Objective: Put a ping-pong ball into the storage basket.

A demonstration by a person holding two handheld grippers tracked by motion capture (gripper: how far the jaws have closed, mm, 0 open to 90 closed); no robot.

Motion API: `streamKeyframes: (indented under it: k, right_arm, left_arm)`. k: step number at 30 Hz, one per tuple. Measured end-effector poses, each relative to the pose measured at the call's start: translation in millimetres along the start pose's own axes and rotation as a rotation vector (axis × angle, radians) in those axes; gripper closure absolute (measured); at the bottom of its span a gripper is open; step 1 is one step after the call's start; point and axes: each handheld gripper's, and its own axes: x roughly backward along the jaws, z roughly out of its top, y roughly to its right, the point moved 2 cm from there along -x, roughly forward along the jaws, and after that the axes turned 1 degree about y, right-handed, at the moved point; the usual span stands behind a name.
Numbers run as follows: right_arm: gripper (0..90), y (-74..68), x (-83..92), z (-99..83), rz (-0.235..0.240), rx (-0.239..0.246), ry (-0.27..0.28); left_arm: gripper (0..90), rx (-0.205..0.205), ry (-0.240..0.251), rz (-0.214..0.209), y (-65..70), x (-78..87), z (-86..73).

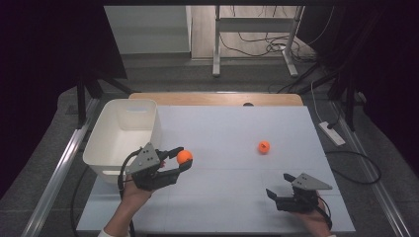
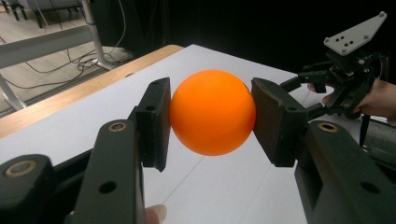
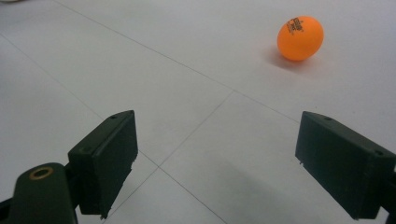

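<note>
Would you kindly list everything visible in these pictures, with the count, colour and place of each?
ball: 2, orange; one clamped between the left gripper's jaws, one lying free on the table right of centre, ahead of the right gripper
bin: 1, white, at the table's left edge, beside the left gripper
table: 1, white top with a wooden strip along the far edge
power strip: 1, white, on the floor to the right of the table
left gripper: 1, black with a grey plate, shut on a ball above the table
right gripper: 1, black with a grey plate, jaws open, near the table's front right
hands: 2, at the bottom edge, one behind the left gripper, one behind the right
</note>
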Motion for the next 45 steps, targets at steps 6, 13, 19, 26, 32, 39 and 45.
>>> streamKeyframes:
  k: [6,13,19,26,32,39,45]
  right_arm:
    - [13.2,0.5,0.6,0.2,-0.004,0.002,-0.001]
    - [13.1,0.6,1.7,0.4,-0.002,-0.003,0.007]
    - [13.2,1.6,1.9,0.7,-0.001,-0.003,0.013]
    - [13.2,1.6,2.7,0.8,-0.004,0.000,0.013]
    - [13.2,2.2,3.6,0.9,-0.007,-0.001,0.012]
    - [13.2,1.2,2.7,1.0,-0.006,0.001,0.014]
    - [13.2,1.5,2.6,1.0,-0.008,0.000,0.015]
  left_arm:
    - [50.6,-0.002,0.004,0.005,-0.9,1.0,1.4]
    - [50.6,0.000,0.005,0.036,-5.9,4.0,4.9]
    - [50.6,-0.001,0.016,0.057,-10.7,6.6,11.6]
    - [50.6,-0.003,0.016,0.080,-16.0,5.7,18.8]
    - [50.6,-0.001,0.018,0.100,-23.1,7.0,24.0]
    - [50.6,0.006,0.028,0.119,-29.4,10.0,26.9]
    - [50.6,0.015,0.034,0.132,-35.6,11.6,28.6]
